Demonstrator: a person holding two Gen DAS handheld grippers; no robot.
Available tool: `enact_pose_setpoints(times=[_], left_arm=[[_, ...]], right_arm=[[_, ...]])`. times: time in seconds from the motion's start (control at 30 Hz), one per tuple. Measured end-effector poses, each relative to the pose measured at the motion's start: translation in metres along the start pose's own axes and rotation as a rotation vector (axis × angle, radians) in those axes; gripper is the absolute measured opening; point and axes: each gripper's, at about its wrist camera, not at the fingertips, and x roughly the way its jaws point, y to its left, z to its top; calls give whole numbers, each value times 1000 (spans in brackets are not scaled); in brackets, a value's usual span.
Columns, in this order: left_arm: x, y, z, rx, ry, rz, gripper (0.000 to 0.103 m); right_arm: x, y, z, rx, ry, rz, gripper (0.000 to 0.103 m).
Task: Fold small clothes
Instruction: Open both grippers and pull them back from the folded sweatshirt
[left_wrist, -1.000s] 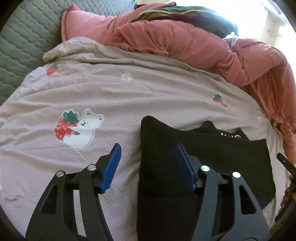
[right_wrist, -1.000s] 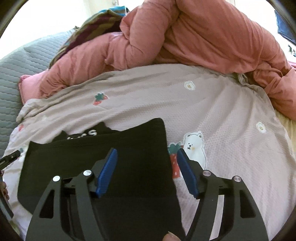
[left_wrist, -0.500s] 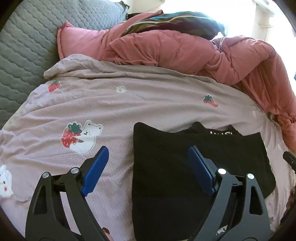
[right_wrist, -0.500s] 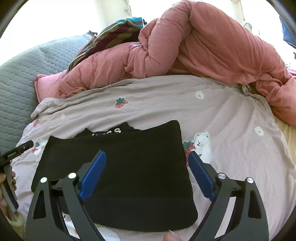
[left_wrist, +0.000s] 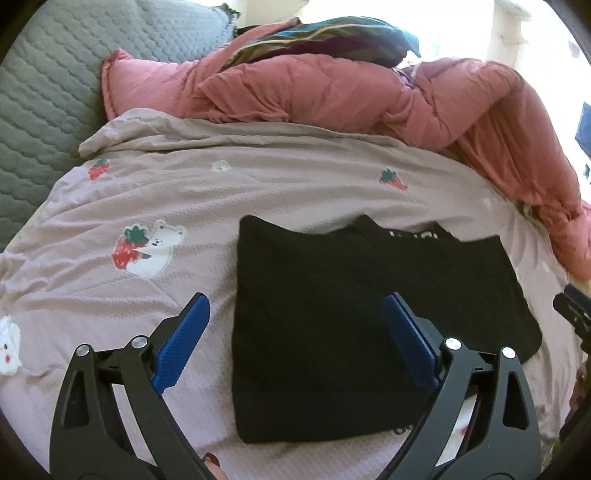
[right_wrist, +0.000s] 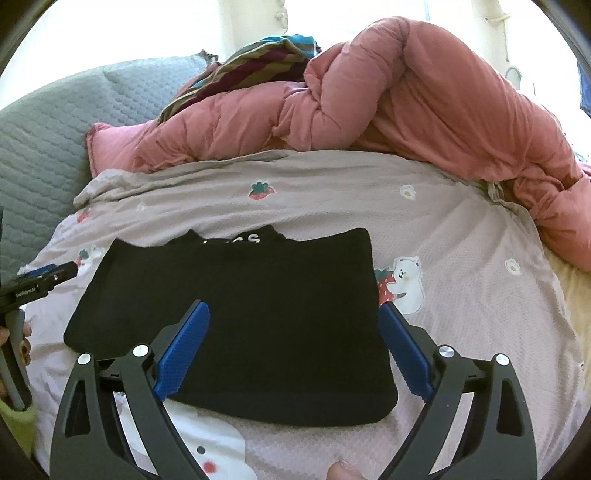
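Note:
A black garment (left_wrist: 351, 302) lies folded flat into a rectangle on the pale lilac bedspread (left_wrist: 147, 192), white lettering showing at its far edge. It also shows in the right wrist view (right_wrist: 251, 314). My left gripper (left_wrist: 295, 339) is open and empty, held above the garment's near left part. My right gripper (right_wrist: 293, 347) is open and empty, held above the garment's near right part. The left gripper's tip (right_wrist: 44, 280) shows at the left edge of the right wrist view.
A bunched pink duvet (left_wrist: 332, 92) with a striped cloth (left_wrist: 325, 40) on it lies along the far side of the bed. A grey quilted headboard cushion (left_wrist: 44, 92) stands at the left. The bedspread carries bear and strawberry prints (left_wrist: 147, 251).
Both grippers opened wide and pulled back and up from the garment. More of the folded black garment is now in view, lying flat.

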Motion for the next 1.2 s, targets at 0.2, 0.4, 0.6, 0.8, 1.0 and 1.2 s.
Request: enact_pose_setpoints(times=[0.2, 0.4, 0.6, 0.8, 1.0, 1.2], left_arm=[[0, -23, -15, 79, 16, 2, 88], [4, -38, -27, 130, 39, -2, 88], [10, -46, -38, 166, 74, -2, 88], [18, -44, -47, 175, 123, 5, 88], [30, -42, -56, 175, 174, 4, 88], [33, -44, -60, 190, 188, 18, 90]], right_arm=[[2, 16, -9, -51, 19, 17, 92], [8, 31, -19, -77, 46, 49, 92], [18, 42, -23, -86, 77, 85, 92], [31, 49, -27, -92, 110, 88, 92], [49, 36, -39, -66, 179, 50, 92], [67, 15, -52, -16, 250, -14, 92]])
